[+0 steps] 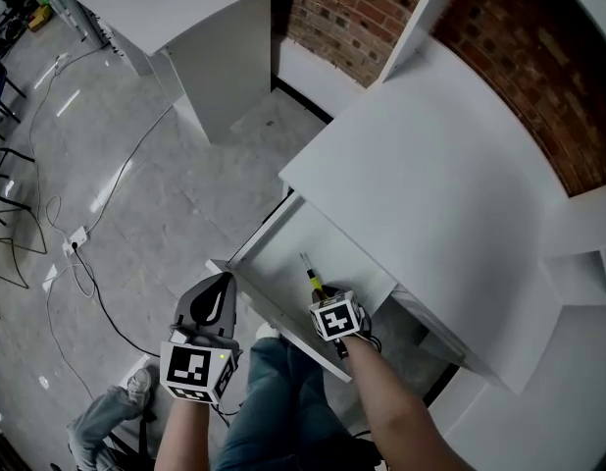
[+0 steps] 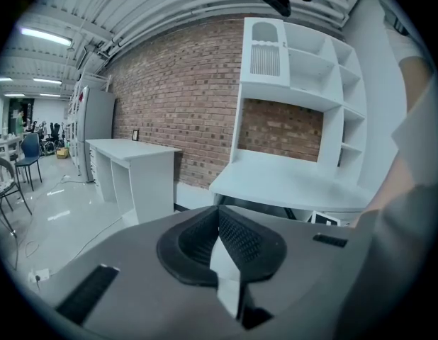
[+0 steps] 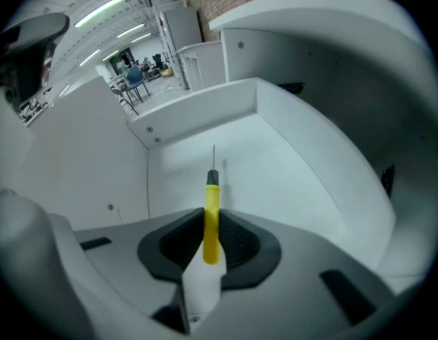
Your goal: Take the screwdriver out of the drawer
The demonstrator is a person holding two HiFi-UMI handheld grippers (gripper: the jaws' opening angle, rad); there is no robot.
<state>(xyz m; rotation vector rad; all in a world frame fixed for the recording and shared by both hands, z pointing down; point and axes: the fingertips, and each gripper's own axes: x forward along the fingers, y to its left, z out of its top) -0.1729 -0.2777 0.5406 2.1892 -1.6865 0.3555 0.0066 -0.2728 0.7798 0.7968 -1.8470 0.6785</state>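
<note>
The screwdriver [image 3: 211, 193], with a yellow handle, black collar and thin metal shaft, lies in the open white drawer [image 3: 205, 112]. My right gripper [image 3: 212, 232] reaches down into the drawer, and its black pads press on both sides of the yellow handle. From the head view, the screwdriver [image 1: 310, 275] pokes out beyond the right gripper [image 1: 323, 297] inside the drawer [image 1: 269, 302]. My left gripper [image 1: 217, 290] hangs outside the drawer's front left corner. Seen from its own camera, the left gripper [image 2: 219, 225] has its pads together with nothing between them.
The drawer juts out from under a white desk [image 1: 430, 184] set against a brick wall [image 1: 538, 77]. A second white desk [image 1: 185, 18] stands farther off. Cables and a socket strip [image 1: 77, 235] lie on the grey floor. The person's jeans-clad legs [image 1: 274, 400] are below the drawer front.
</note>
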